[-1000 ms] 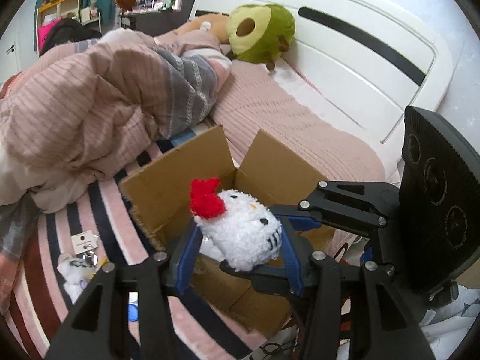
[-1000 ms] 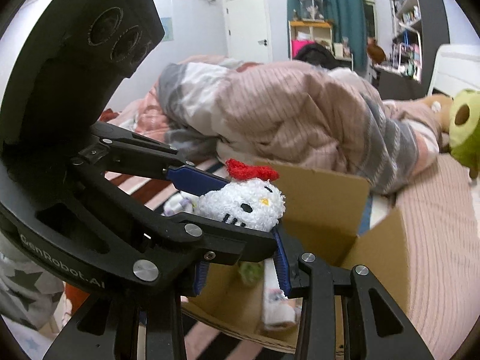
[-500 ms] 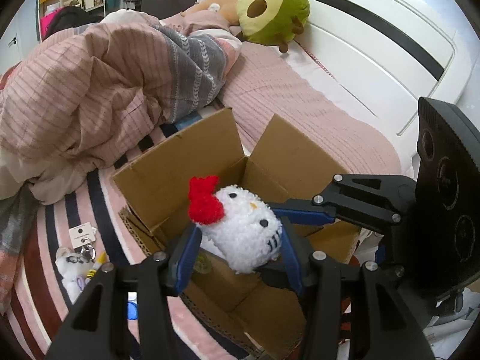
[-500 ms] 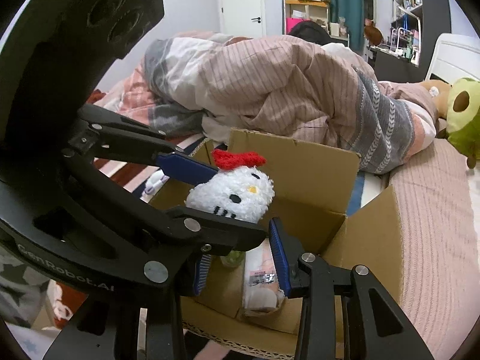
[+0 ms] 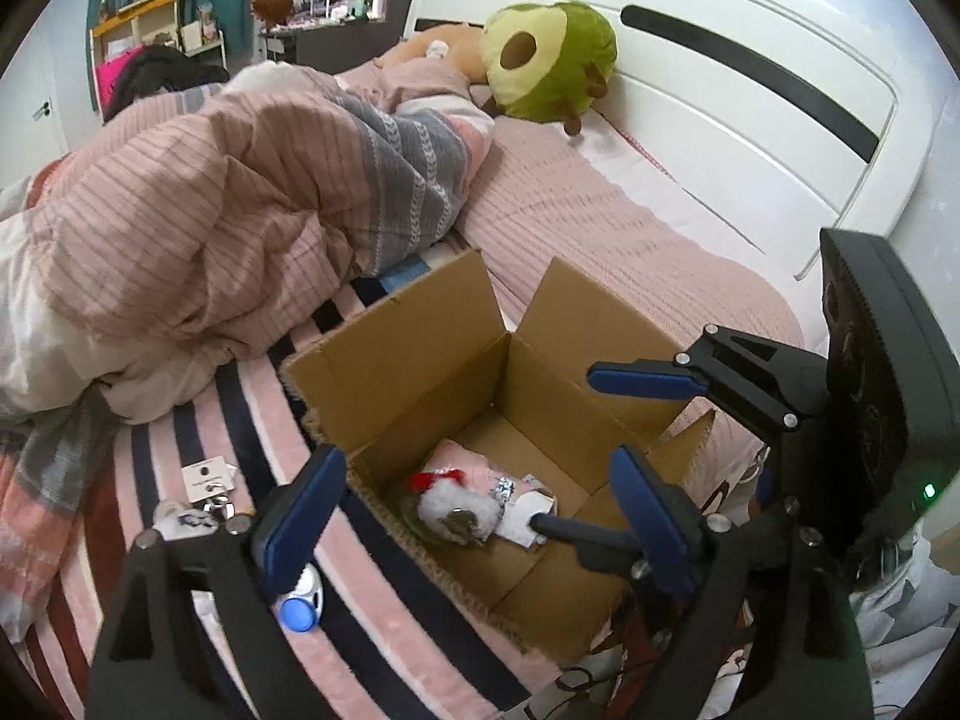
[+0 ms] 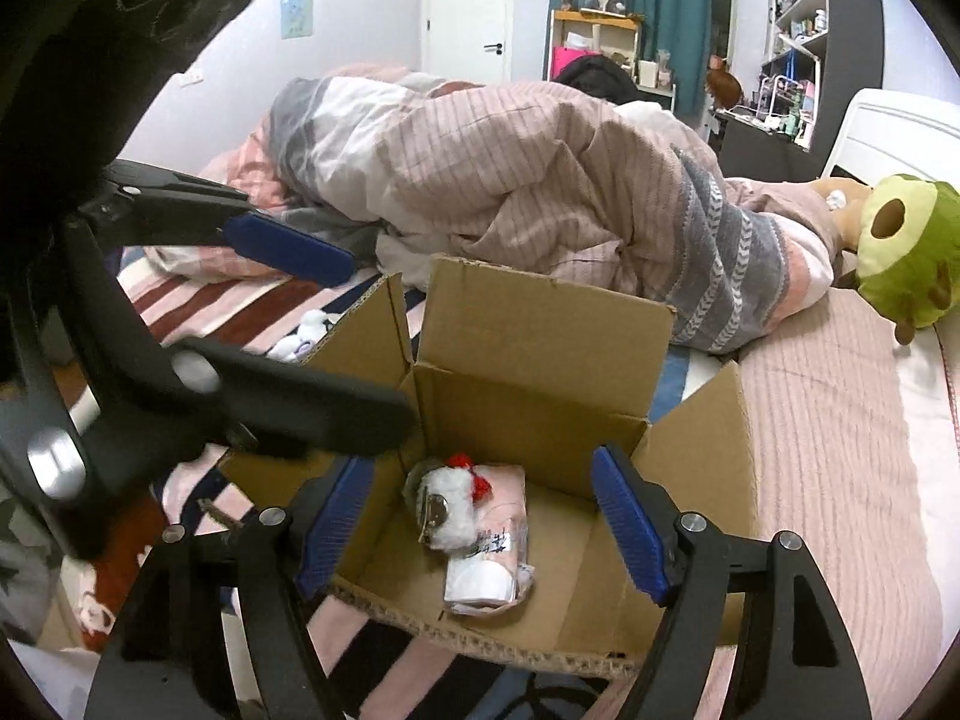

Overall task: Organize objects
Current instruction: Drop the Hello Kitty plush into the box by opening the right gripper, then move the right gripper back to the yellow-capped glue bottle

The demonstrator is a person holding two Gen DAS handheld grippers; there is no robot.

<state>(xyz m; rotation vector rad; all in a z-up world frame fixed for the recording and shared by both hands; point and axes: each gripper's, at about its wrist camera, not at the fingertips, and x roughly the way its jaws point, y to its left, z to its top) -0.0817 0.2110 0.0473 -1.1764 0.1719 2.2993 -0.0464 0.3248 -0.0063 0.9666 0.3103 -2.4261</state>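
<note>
A white cat plush with a red bow point(image 5: 459, 507) point(image 6: 450, 510) lies on the floor of the open cardboard box point(image 5: 420, 360) point(image 6: 540, 324), on top of a pink packet point(image 6: 492, 540). My left gripper point(image 5: 480, 516) hangs over the box with its jaws opening. Nothing is pressed between its blue pads point(image 5: 306, 516). My right gripper point(image 6: 483, 528) is over the same box from the other side. Its jaws are also opening, and the plush lies loose far below them. Each gripper shows at the edge of the other's view.
The box stands on a striped sheet on a bed. A bunched pink and grey duvet point(image 5: 210, 210) lies behind it. An avocado plush point(image 5: 546, 60) leans on the white headboard point(image 5: 720, 90). Small trinkets point(image 5: 204, 498) and a blue-capped item point(image 5: 298, 612) lie left of the box.
Both grippers held the white cat plush between them above the box. Both have now spread their jaws, and the plush has dropped onto the box floor.
</note>
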